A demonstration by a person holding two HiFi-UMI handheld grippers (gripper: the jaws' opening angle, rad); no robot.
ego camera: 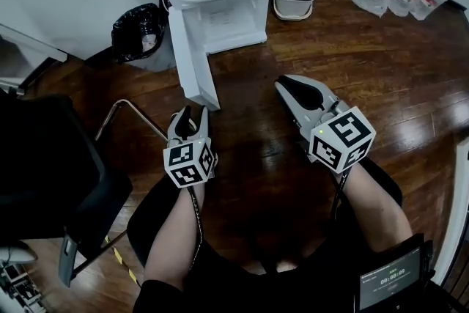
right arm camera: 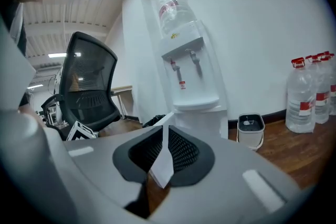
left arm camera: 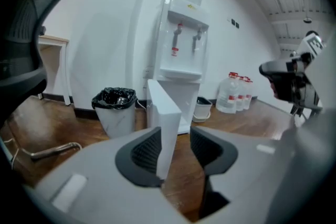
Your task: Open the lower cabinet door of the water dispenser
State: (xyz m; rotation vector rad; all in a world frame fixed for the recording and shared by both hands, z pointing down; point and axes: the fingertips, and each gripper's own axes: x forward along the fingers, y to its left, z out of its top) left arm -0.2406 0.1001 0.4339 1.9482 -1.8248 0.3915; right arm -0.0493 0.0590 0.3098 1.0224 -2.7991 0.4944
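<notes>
Left gripper view shows our left gripper (left arm camera: pixel 175 132) with its fingers spread. The upright free edge of the lower cabinet door (left arm camera: pixel 167 107) stands in the gap, close against the left finger, with bare floor (left arm camera: pixel 184 176) showing on its other side. We cannot tell whether door and finger touch.

In the head view the door (ego camera: pixel 189 55) runs straight ahead of these fingers, its long face edge-on to them, back to its hinge on the water dispenser (ego camera: pixel 227 7). It is already swung well out from the cabinet front.

Our right gripper (ego camera: pixel 284 84) hovers to the right of the door and clear of it, fingers drawn together on nothing. In its own view only a slit parts them.

We judge the left gripper the nearer one. Any further opening means carrying that vertical edge sideways, to the fingers' left.
</notes>
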